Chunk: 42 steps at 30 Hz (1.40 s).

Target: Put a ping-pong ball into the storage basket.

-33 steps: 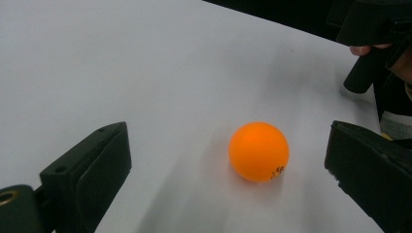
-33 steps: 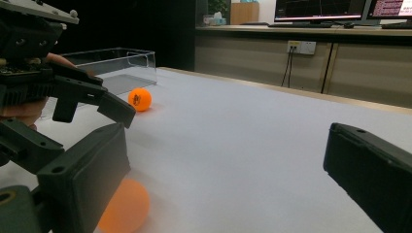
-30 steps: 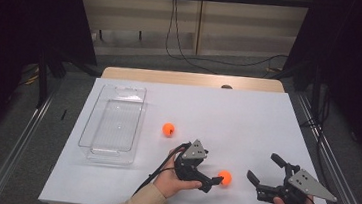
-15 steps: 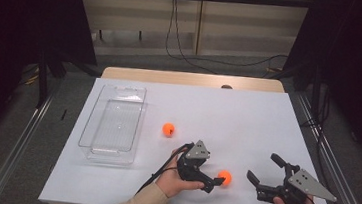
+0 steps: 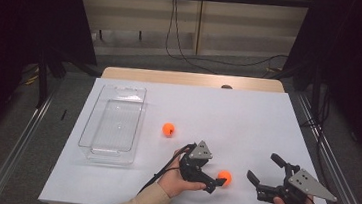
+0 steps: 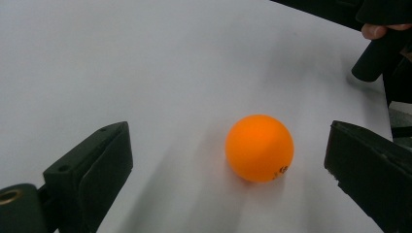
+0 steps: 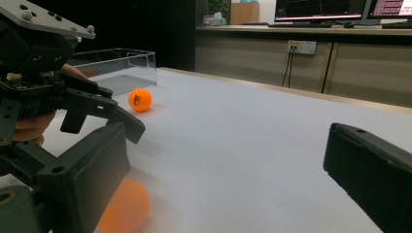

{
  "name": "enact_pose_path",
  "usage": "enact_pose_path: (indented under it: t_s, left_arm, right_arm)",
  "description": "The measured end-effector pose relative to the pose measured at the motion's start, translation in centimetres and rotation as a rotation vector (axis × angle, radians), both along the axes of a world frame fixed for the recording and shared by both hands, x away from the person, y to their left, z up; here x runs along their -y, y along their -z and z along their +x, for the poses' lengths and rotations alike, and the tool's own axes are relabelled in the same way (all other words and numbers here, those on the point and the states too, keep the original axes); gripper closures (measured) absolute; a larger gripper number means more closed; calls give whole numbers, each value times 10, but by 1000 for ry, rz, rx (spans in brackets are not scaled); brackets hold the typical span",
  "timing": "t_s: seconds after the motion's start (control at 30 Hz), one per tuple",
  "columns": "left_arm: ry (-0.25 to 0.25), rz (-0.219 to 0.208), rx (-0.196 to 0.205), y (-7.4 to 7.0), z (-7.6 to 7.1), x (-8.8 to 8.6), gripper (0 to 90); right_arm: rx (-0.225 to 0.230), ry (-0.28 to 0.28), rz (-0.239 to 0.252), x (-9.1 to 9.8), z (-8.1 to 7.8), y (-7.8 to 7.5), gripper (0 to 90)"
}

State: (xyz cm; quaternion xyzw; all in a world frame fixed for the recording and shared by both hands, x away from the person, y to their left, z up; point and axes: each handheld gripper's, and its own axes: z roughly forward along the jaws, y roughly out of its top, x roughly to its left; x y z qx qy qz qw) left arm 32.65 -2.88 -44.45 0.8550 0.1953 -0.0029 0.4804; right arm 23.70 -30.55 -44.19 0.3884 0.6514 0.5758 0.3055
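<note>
While I watch from the high view, these are my readings:

Container: the clear rectangular plastic bin (image 5: 112, 124) sits on the left half of the white worktop (image 5: 247, 118), long side running away from me; I see nothing inside it. From the right claw's camera its transparent wall (image 7: 114, 65) stands behind the far ball.

Near ball: the small orange plastic ball (image 5: 224, 177) lies on the worktop close to the front edge, between my two hands. In the left gripper view it (image 6: 259, 147) rests between the two black jaws, nearer the right-hand one, touching neither.

Far ball: a second small orange ball (image 5: 168, 129) lies just to the right of the bin, well apart from the near ball; it shows small print in the right gripper view (image 7: 140, 99).

Left claw: my left claw (image 5: 213, 182) is spread wide around the near ball, gripping nothing.

Right claw: my right claw (image 5: 264, 168) is also spread wide and empty, low over the worktop near the front right, pointing toward the left claw (image 7: 104, 109).

Edges: both hands work close to the front edge; a wooden strip (image 5: 191, 79) borders the far side.

Open room: the middle and far right of the worktop are bare white surface.
</note>
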Motion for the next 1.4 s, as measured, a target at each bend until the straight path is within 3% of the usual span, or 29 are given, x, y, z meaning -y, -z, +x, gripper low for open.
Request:
enact_pose_path:
  t_s: [0.6,0.77,1.4]
  left_arm:
    - [5,46,-16,5,-1,7,63]
    - [13,51,-22,6,0,8,109]
    - [76,68,-20,8,-2,17,214]
  right_arm:
    - [-1,1,1,0,0,0,19]
    - [0,0,1,0,0,0,19]
    - [-1,2,0,0,0,0,20]
